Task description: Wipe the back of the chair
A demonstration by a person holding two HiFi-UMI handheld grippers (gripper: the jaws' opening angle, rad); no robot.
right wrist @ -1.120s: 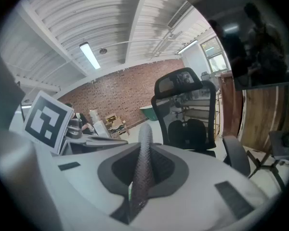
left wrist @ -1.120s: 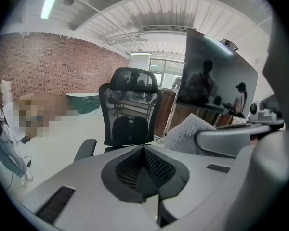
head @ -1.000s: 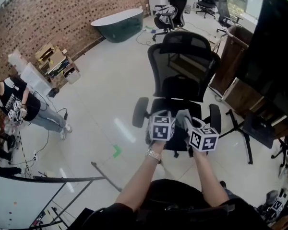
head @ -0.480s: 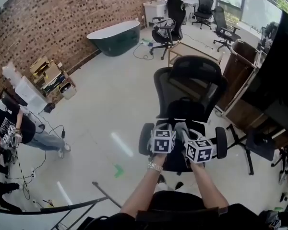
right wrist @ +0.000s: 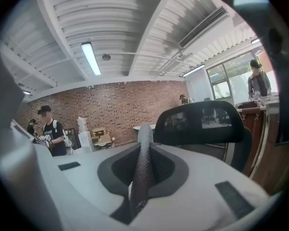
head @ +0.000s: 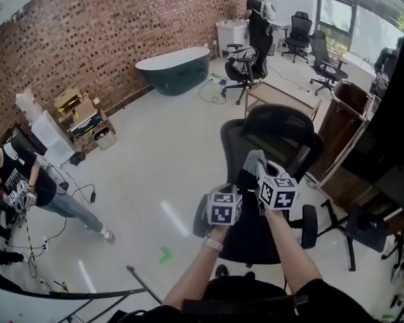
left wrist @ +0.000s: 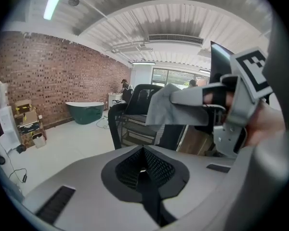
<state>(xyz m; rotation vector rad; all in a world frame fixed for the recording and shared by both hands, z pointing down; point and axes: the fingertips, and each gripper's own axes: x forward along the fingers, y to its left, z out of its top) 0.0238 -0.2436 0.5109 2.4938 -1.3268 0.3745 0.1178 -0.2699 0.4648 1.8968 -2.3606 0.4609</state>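
Note:
A black mesh-back office chair (head: 277,140) stands right in front of me, its seat facing me. My right gripper (head: 257,167) is raised in front of the chair's back and is shut on a grey cloth (head: 254,160), which shows as a textured strip (right wrist: 142,162) between the jaws in the right gripper view. The chair's headrest (right wrist: 202,121) fills that view just beyond the jaws. My left gripper (head: 230,195) hangs lower, over the seat, shut with nothing in it (left wrist: 144,152). From the left gripper view the cloth (left wrist: 164,109) hangs in front of the chair back (left wrist: 135,110).
A dark green bathtub (head: 173,69) stands by the brick wall. More office chairs (head: 245,67) and a person (head: 256,15) are at the back. Another person (head: 23,180) stands at the left. A wooden cabinet (head: 340,136) and stand legs (head: 337,224) crowd the chair's right side.
My right gripper has risen with the cloth from seat height to the chair's back. The left gripper stayed low. The head view tilted up, showing more of the room's far end.

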